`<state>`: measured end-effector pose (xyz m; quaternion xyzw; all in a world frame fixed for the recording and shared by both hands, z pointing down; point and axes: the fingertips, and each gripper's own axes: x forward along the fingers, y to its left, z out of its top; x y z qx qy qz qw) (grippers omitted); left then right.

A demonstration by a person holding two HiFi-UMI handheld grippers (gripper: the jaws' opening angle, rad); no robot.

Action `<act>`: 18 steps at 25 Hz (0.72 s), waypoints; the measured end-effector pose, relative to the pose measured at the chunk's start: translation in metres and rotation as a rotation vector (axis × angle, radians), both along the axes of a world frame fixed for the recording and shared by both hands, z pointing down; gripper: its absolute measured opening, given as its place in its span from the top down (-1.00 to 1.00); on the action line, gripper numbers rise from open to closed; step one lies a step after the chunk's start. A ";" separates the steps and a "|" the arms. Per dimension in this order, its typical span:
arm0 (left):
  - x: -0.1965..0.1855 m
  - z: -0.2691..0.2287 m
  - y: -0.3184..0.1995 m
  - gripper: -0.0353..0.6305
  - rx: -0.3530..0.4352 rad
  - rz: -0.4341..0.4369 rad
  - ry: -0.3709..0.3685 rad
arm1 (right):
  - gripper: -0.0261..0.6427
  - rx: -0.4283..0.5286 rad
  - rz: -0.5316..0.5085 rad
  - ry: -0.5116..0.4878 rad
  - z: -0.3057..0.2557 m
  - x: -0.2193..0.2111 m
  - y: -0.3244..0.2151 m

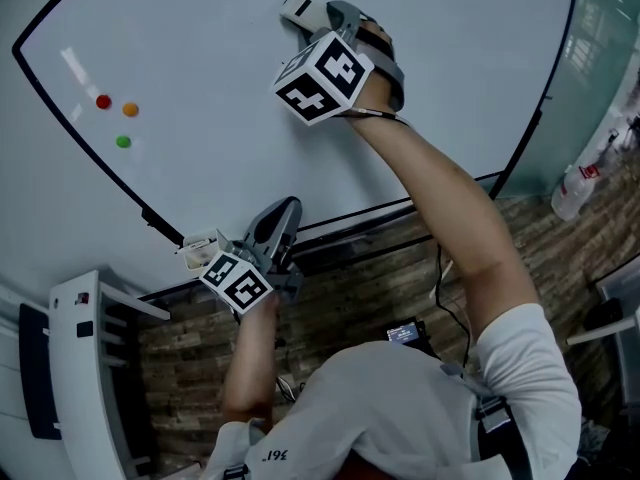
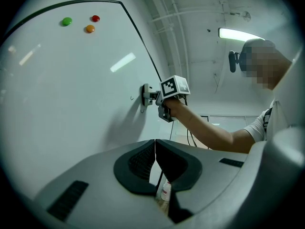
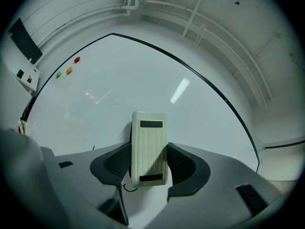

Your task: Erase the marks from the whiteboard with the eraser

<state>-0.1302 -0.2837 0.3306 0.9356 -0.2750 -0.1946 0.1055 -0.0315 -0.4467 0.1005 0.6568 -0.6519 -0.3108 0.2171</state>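
The cream, ribbed eraser (image 3: 149, 147) sits between the jaws of my right gripper (image 3: 149, 165), its face flat against the whiteboard (image 3: 143, 80). A small dark curl of marker (image 3: 126, 188) shows just below the eraser's lower left corner. In the head view the right gripper (image 1: 312, 20) is raised high on the whiteboard (image 1: 200, 58) with the eraser (image 1: 299, 9) at its tip. My left gripper (image 1: 283, 214) hangs low by the board's bottom edge, shut and holding nothing. In the left gripper view the jaws of the left gripper (image 2: 155, 150) touch, and a faint mark (image 2: 131, 98) lies left of the eraser (image 2: 144, 97).
Red (image 1: 103, 101), orange (image 1: 130, 109) and green (image 1: 123, 141) magnets sit at the board's left. A white unit (image 1: 85, 368) stands at the lower left. A bottle (image 1: 575, 190) is at the right, over a wood-pattern floor (image 1: 370, 288). A cable hangs from the right arm.
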 end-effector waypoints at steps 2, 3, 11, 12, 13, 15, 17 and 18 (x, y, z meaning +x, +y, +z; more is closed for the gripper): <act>0.003 0.001 0.001 0.87 -0.004 0.001 -0.001 | 0.17 0.000 0.011 -0.007 -0.002 0.012 0.001; 0.006 0.001 0.002 0.87 -0.005 0.001 -0.002 | 0.17 0.001 0.016 -0.011 -0.003 0.018 0.002; 0.012 0.002 0.003 0.87 -0.009 -0.003 -0.004 | 0.17 -0.011 0.045 -0.052 -0.004 0.059 0.002; 0.012 0.002 0.003 0.87 -0.010 -0.002 -0.003 | 0.17 -0.013 0.051 -0.056 -0.004 0.064 0.001; 0.013 0.002 0.003 0.87 -0.011 -0.001 -0.003 | 0.17 -0.015 0.057 -0.060 -0.003 0.069 0.000; 0.015 0.003 0.004 0.87 -0.014 0.001 -0.003 | 0.17 -0.015 0.070 -0.066 -0.002 0.080 0.000; 0.018 0.004 0.005 0.87 -0.015 0.002 -0.004 | 0.17 -0.014 0.084 -0.071 -0.001 0.092 0.001; 0.018 0.004 0.006 0.87 -0.014 0.002 -0.004 | 0.17 -0.014 0.089 -0.074 0.000 0.097 0.001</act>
